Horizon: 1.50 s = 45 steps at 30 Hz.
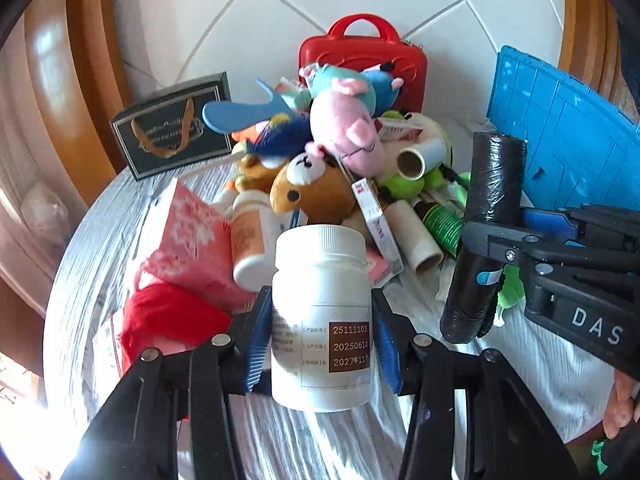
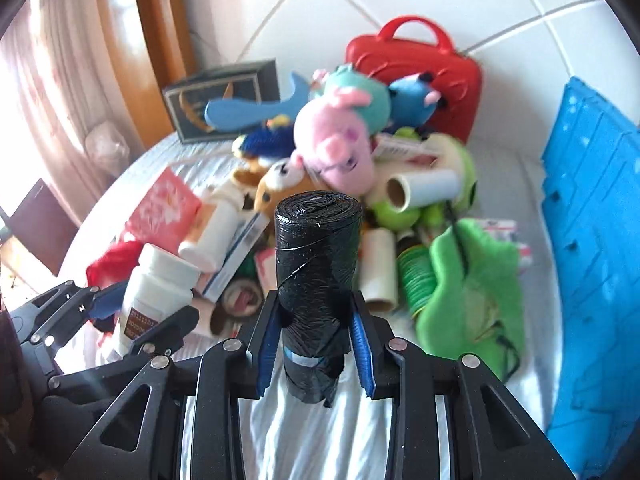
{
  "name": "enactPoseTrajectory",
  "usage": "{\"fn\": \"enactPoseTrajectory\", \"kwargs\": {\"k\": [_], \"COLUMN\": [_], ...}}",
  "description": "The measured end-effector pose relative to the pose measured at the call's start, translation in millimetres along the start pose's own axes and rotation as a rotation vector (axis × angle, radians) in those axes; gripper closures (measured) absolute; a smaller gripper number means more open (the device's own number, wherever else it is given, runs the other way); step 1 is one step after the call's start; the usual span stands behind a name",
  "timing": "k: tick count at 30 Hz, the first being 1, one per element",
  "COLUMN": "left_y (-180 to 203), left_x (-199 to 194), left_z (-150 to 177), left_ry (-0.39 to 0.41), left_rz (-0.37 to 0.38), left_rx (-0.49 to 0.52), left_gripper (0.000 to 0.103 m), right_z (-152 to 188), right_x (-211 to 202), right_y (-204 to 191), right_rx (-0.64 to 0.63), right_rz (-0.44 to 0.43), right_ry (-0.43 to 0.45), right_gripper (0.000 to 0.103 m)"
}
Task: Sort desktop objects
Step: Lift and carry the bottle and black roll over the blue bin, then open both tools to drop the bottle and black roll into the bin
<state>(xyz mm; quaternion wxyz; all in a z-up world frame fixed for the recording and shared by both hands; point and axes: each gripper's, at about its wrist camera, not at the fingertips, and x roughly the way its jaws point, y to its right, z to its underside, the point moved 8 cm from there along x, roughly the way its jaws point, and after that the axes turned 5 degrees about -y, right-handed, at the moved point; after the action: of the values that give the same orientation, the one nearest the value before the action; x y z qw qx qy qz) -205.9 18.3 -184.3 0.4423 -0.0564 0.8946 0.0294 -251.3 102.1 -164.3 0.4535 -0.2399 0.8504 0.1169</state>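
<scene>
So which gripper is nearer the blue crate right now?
Right. The right gripper, shut on the black bag roll, is nearer the blue crate; the left gripper, holding the white bottle, sits farther away.

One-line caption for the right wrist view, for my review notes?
Right gripper clamps an upright black bag roll above a cluttered tabletop heap of plush toys.

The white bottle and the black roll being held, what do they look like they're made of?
White bottle: looks like hard opaque plastic with a matte finish, a ribbed screw cap and a printed paper label. Black roll: seems to be thin plastic film, probably bin bags, wound tight; it is glossy and wrinkled, with a loose torn edge at the bottom.
</scene>
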Motion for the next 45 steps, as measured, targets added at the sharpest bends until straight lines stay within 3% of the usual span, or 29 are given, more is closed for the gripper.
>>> {"fn": "enactPoseTrajectory", "kwargs": {"k": [6,12,19,28,37,45], "left_y": [30,85,178,323,453,514], "left_x": [-36,-72,-112,-161,-169,-150], "left_z": [-46,-90,-127,-151,-129,-96], "left_ry": [0.108,0.208,0.301,0.366,0.280,0.140], "left_rz": [0.025,0.072,0.151,0.268,0.349,0.348], "left_rx": [0.038,0.098,0.188,0.293,0.418,0.487], "left_gripper": [0.057,0.057,0.057,0.057,0.057,0.057], "right_z": [-22,-35,-30,7,68,118], "right_x": [-60,-128,-211,-319,-353,-332], "right_y": [36,82,149,261,372,427], "right_rx": [0.034,0.086,0.163,0.271,0.412,0.477], "right_rz": [0.054,0.138,0.237,0.400,0.514,0.526], "right_ry": [0.111,0.220,0.355,0.481,0.454,0.354], "right_gripper": [0.071,0.071,0.071,0.071,0.071,0.071]}}
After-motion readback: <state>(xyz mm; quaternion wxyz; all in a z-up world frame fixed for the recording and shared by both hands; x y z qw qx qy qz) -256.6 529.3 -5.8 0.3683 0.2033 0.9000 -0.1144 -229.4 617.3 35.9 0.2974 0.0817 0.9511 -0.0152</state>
